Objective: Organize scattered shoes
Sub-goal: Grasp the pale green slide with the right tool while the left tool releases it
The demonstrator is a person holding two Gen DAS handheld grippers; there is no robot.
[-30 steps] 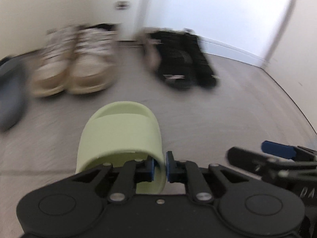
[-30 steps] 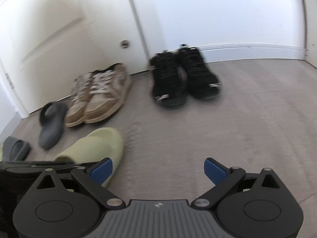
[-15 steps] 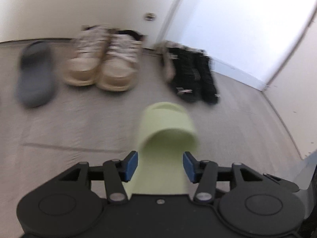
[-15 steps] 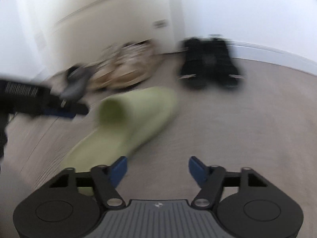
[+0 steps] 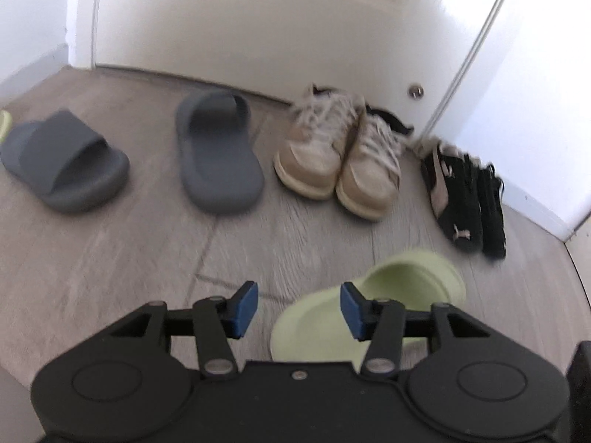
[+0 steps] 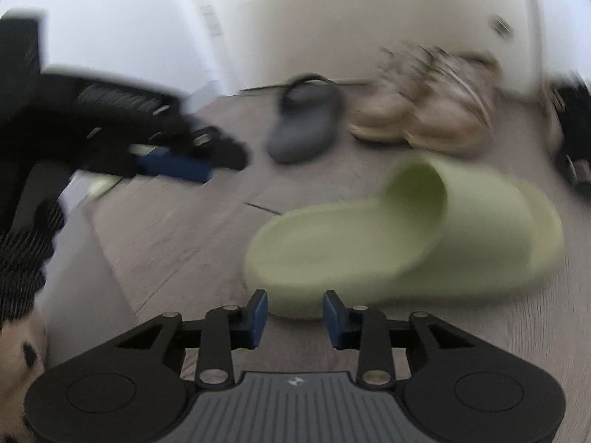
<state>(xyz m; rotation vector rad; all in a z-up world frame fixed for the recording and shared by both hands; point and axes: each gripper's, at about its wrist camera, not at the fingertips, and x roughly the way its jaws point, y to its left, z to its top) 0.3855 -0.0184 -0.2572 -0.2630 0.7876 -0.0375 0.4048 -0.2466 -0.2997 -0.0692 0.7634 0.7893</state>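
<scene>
The left tool (image 5: 293, 308) stands released with nothing between its pads; the right tool (image 6: 294, 313), its jaws just widening, grips nothing; the green slide (image 6: 406, 236) lies on the floor (image 5: 110, 258) near the tan sneakers (image 5: 340, 162).

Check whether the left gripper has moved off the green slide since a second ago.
Yes. The left gripper let go of the green slide and swung left; its jaws stand open over floor, the slide now right of them.
</scene>
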